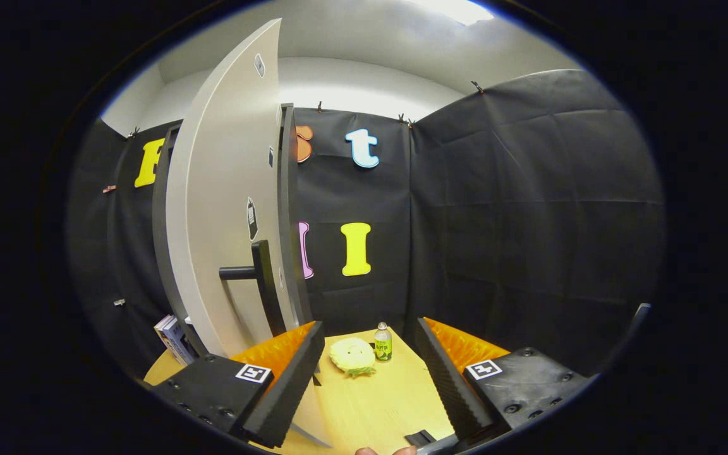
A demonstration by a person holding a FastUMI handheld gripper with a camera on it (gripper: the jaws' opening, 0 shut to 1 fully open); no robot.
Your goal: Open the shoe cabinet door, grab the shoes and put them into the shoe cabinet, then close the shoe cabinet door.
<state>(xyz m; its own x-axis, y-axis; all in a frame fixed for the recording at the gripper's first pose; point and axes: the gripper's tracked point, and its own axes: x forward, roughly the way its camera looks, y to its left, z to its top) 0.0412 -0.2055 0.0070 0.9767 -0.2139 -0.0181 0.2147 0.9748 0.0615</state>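
The tongs (369, 373) gape empty beside the cabinet door (225, 208), which stands ajar, likely opened so the slipper (352, 356) on the surface (376, 404) can go in.

Bright ceiling light (459, 9) glares overhead; the tabletop (376, 404) is evenly lit, fisheye bends the door (225, 208), and focus stays sharp.

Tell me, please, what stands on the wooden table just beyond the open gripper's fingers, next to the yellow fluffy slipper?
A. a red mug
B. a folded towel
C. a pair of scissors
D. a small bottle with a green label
D: a small bottle with a green label stands upright right beside the yellow slipper on the table, beyond the gripper, whose fingers are spread apart and hold nothing.
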